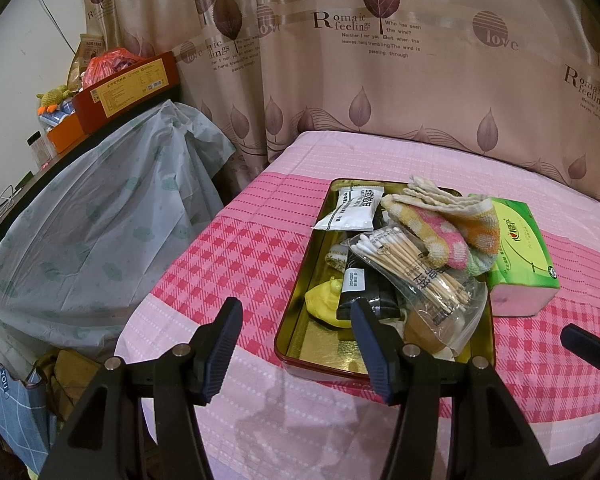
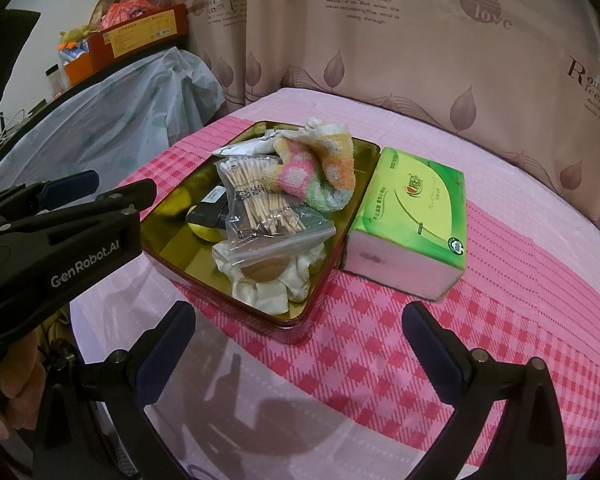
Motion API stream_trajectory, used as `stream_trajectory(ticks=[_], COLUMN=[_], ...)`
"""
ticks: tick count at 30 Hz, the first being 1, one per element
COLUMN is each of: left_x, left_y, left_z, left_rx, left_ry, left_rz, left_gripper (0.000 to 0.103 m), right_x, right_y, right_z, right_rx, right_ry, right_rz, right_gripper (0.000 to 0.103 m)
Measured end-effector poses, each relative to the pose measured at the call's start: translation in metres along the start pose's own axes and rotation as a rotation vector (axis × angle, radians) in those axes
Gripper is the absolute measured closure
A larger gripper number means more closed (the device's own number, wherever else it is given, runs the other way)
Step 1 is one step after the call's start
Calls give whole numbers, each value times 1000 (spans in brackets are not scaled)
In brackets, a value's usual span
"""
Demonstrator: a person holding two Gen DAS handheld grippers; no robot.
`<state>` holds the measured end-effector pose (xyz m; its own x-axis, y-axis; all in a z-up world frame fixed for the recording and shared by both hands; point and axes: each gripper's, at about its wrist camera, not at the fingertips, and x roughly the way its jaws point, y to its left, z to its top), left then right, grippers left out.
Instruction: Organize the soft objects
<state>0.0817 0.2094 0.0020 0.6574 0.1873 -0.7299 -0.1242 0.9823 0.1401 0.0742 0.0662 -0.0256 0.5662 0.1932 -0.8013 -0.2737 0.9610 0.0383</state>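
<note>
Looks near done: the tin [image 2: 312, 304] at frame centre on the pink-checked desk [image 2: 500, 300] already holds the towel [image 2: 320, 168], cotton swab bag [image 2: 260, 208], white packet [image 1: 348, 210], yellow toy [image 1: 324, 300] and white cloth [image 2: 272, 284]. Only the tissue pack [image 2: 416, 216] sits outside, touching the tin's right wall. Left claw [image 1: 296, 344] and right claw [image 2: 300, 352] are both spread, empty, at the lower frame edge just short of the tin.

My left gripper [image 2: 96, 188] is matte black plastic with dark blue ribbed pads, silver pivot screws and white "GenRobot.AI" lettering. My right gripper [image 2: 300, 340] matches it. Bare fingers [image 2: 20, 372] show just below the lettering.
</note>
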Motion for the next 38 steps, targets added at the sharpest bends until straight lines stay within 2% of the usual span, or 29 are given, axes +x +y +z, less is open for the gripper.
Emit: stream_trajectory(ticks=[38], left_x=[-1], left_y=[-2], left_z=[-5], left_rx=[-4], left_ry=[-11], left_rz=[-8], left_gripper=[45], right_x=[-2], right_y=[4], right_z=[-3], right_rx=[-11], right_ry=[9], right_rz=[3], right_gripper=[1])
